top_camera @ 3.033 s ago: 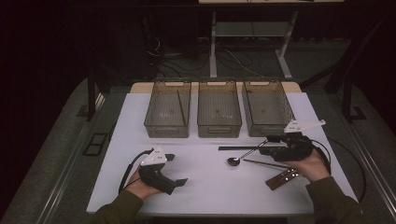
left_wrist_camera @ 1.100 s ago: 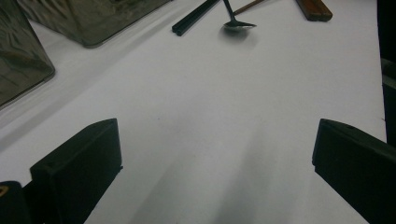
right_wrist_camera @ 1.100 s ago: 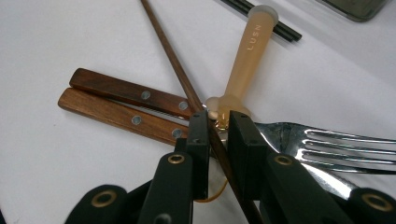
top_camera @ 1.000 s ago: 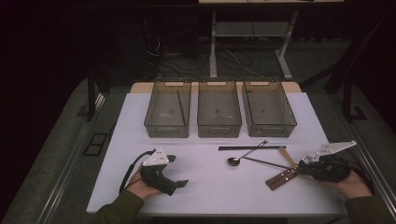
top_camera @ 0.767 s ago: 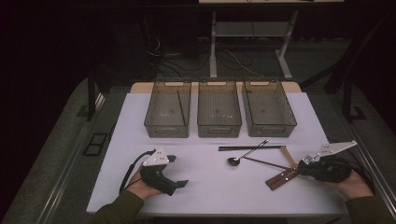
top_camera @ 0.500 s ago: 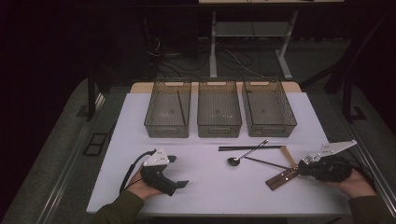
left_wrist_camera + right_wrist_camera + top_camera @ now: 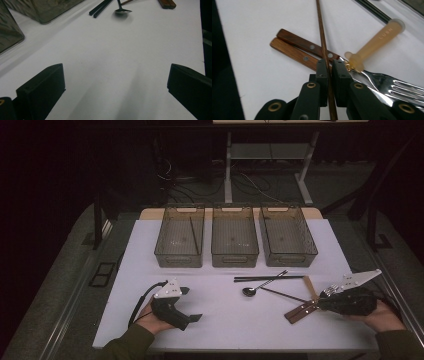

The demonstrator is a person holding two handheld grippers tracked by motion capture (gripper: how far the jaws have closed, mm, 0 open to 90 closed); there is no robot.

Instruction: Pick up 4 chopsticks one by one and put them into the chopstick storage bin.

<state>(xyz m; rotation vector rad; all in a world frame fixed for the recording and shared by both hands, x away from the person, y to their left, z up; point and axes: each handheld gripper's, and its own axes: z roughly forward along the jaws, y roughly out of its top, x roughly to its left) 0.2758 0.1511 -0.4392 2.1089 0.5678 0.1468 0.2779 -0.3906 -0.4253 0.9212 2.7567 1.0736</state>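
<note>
My right gripper (image 7: pixel 329 66) is shut on a thin brown chopstick (image 7: pixel 322 27) that runs away between its pads; the jaws have just been closing on it. The stick lies across two wooden-handled utensils (image 7: pixel 295 48), beside a fork (image 7: pixel 394 87) and a pale beige handle (image 7: pixel 378 37). In the high view the right gripper (image 7: pixel 320 304) sits at the table's near right, at the brown chopstick (image 7: pixel 282 294) and wooden handles (image 7: pixel 299 312). My left gripper (image 7: pixel 192 304) rests open at the near left; in its own view the left gripper (image 7: pixel 116 75) holds nothing.
Three clear bins (image 7: pixel 178 257) (image 7: pixel 235 257) (image 7: pixel 290 256) stand in a row at the back; the left one holds a dark stick (image 7: pixel 192 235). Black chopsticks (image 7: pixel 270 278) and a spoon (image 7: pixel 250 291) lie mid-table. White table top (image 7: pixel 225 320) lies bare between the grippers.
Since three seconds ago my right hand has moved from behind the utensils to the near right edge, with its jaws at their near end. The left hand has stayed put.
</note>
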